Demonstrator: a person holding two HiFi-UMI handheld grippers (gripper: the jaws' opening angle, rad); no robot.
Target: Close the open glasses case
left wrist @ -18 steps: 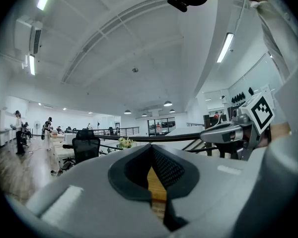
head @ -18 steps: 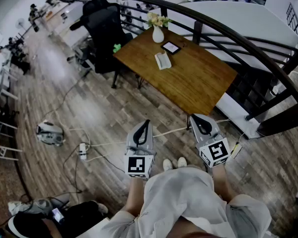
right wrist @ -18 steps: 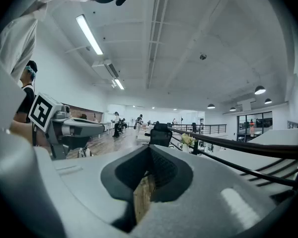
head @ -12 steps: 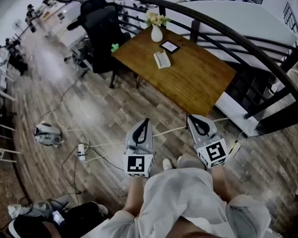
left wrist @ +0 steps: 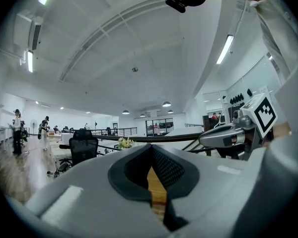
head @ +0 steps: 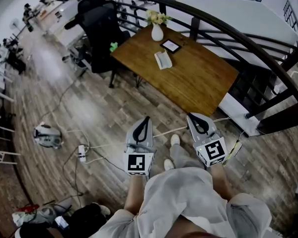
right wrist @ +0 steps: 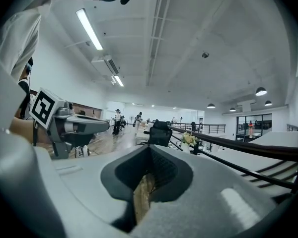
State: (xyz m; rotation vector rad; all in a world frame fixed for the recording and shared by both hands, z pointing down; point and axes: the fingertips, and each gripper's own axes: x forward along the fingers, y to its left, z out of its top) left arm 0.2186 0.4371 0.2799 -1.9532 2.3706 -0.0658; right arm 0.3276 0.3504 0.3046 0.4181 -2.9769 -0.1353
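Note:
The open glasses case (head: pixel 163 59) is a pale object lying on the far half of the wooden table (head: pixel 198 81), well ahead of both grippers. My left gripper (head: pixel 144 123) and right gripper (head: pixel 196 120) are held low in front of the person's body, over the wood floor short of the table's near corner. Both are shut with nothing between the jaws. In the left gripper view the left gripper (left wrist: pixel 150 155) points level at the table, and in the right gripper view the right gripper (right wrist: pixel 148 157) does the same. The case is hidden in both gripper views.
A white vase with flowers (head: pixel 157 31) and a dark framed tablet (head: pixel 171 46) share the table. A black office chair (head: pixel 102 26) stands at its left end. A curved dark railing (head: pixel 228 31) runs behind. Cables, a power strip (head: pixel 82 150) and a small grey device (head: pixel 47 134) lie on the floor at left.
The person has stepped forward, one foot now ahead between the grippers. The table sits slightly nearer. Both grippers stay shut in the same pose.

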